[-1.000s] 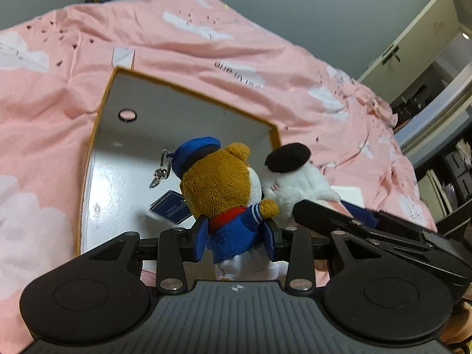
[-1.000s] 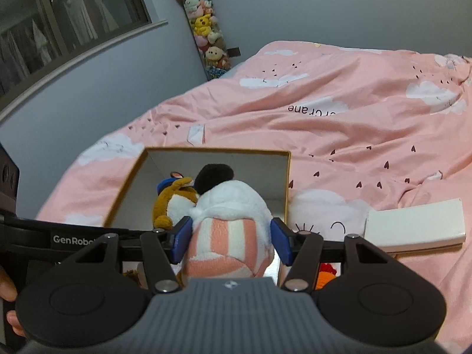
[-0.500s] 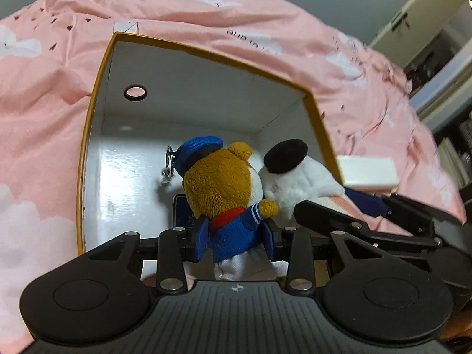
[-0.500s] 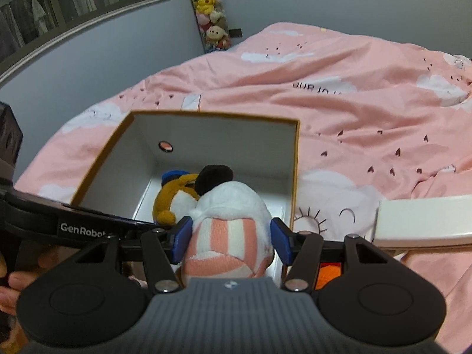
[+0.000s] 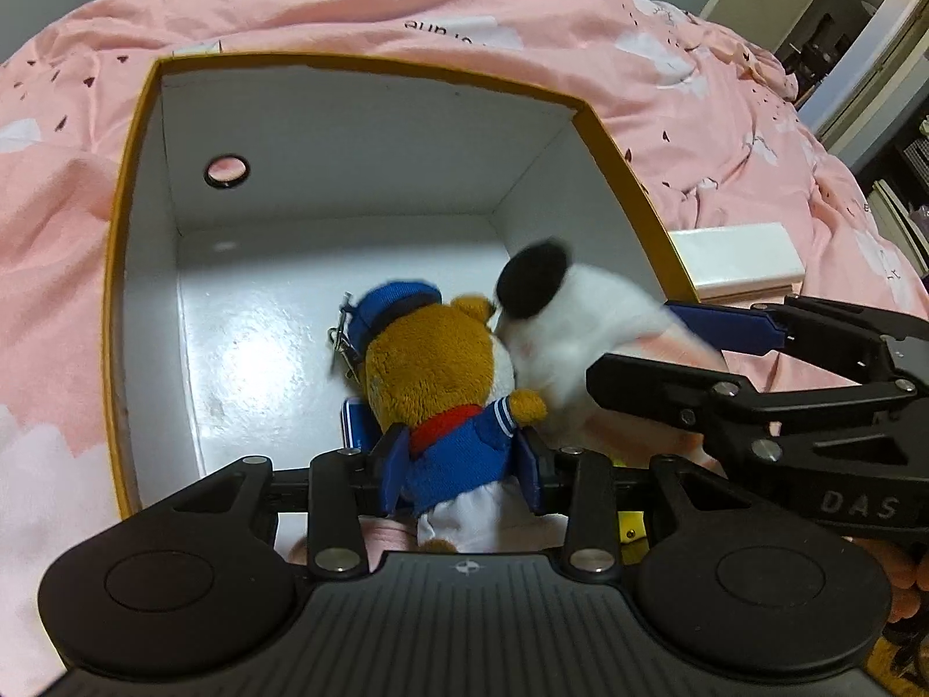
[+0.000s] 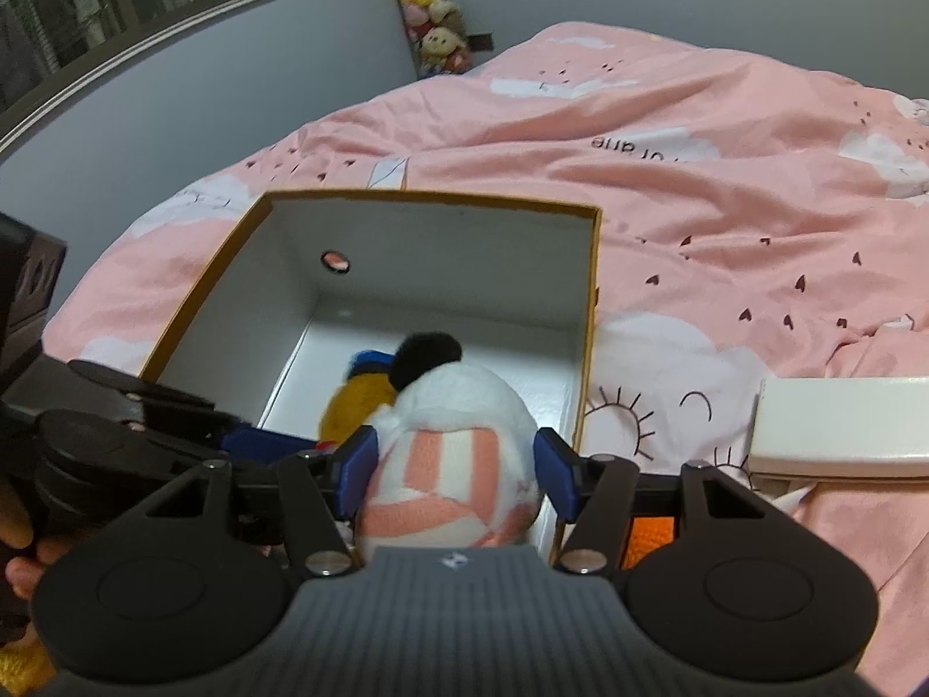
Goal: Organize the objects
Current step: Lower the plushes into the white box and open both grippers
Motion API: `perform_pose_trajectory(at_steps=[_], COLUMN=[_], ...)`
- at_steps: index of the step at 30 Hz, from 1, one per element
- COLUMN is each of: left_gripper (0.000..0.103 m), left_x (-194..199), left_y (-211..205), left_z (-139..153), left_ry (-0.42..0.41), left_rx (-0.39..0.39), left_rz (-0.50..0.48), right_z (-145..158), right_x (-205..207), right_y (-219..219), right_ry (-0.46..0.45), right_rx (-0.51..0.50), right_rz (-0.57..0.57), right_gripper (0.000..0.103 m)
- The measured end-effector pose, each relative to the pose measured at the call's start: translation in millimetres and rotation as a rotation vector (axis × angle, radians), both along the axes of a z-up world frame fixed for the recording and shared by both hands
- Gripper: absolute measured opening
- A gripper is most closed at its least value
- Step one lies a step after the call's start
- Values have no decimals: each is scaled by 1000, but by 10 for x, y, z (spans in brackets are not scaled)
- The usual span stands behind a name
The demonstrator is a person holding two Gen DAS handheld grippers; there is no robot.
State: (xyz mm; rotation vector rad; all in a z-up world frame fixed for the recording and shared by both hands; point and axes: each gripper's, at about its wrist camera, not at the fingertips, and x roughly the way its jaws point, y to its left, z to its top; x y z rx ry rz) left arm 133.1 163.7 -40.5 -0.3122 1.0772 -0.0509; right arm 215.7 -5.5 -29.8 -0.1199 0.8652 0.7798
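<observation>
An open box (image 5: 122, 290) with a yellow rim and white inside sits on the pink duvet. My left gripper (image 5: 461, 459) is shut on a brown bear plush (image 5: 441, 360) in a blue cap and sailor jacket, held low inside the box. Beside it on the right, my right gripper (image 6: 456, 464) holds a white plush (image 6: 464, 406) with a black beret and pink stripes. Its jaws are opening, and the blue pads still touch the plush's sides. In the left wrist view the white plush (image 5: 580, 319) is blurred, its head against the bear's. A keyring hangs from the bear's cap.
A flat white box (image 6: 842, 424) lies on the duvet (image 6: 726, 174) right of the open box. There is a round hole (image 5: 227, 170) in the box's far wall. Something orange (image 6: 653, 540) shows under my right gripper. Stacked plush toys (image 6: 429, 0) stand at the grey wall.
Both grippers have sunk with their plushes into the box, which now fills more of each view. The white plush has gone blurred in the left wrist view.
</observation>
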Motion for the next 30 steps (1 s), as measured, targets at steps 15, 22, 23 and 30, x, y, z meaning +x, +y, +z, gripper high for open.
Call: perform_pose_trajectory(at_steps=[15,22,23,30], left_gripper=[34,19,19,19], left_x=[-106,-40,-41,-12], left_y=[126,108,117,65], left_z=[126,78,79,73], left_ry=[-13,-24,-25,-19], left_rx=[-100,-95,-98,-66], left_rz=[31,62,67,56], right_z=[106,44,46,-82], right_x=[-173,-178,-178,-246], right_y=[51,197,228,384], right_ry=[-1,-13,-29,-105], right_rx=[-232,-234,-233,-310], right_rz=[248,273,279,377], right_gripper=[54,38,38,40])
